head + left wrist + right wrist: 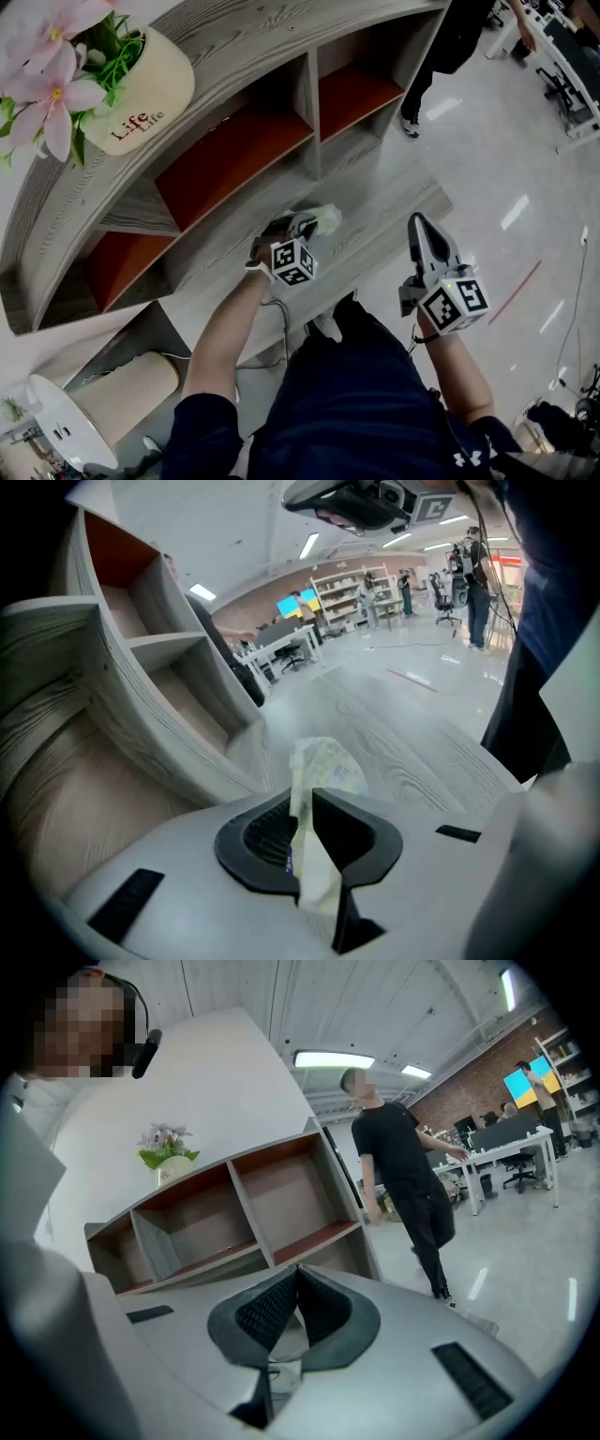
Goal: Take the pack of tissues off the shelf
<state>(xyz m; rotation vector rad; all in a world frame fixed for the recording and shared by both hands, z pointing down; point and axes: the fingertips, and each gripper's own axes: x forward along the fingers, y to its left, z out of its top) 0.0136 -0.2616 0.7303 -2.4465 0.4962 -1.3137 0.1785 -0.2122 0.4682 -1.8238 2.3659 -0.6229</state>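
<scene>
One pale, crumpled pack of tissues [325, 761], clamped in left gripper [304, 803].

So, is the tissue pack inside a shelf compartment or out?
Out: the left gripper pinches the tissue pack over the wooden ledge, outside every compartment.

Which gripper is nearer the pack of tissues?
Left. The left gripper is shut on the pack of tissues; the right gripper hangs apart to its side, shut and empty.
</scene>
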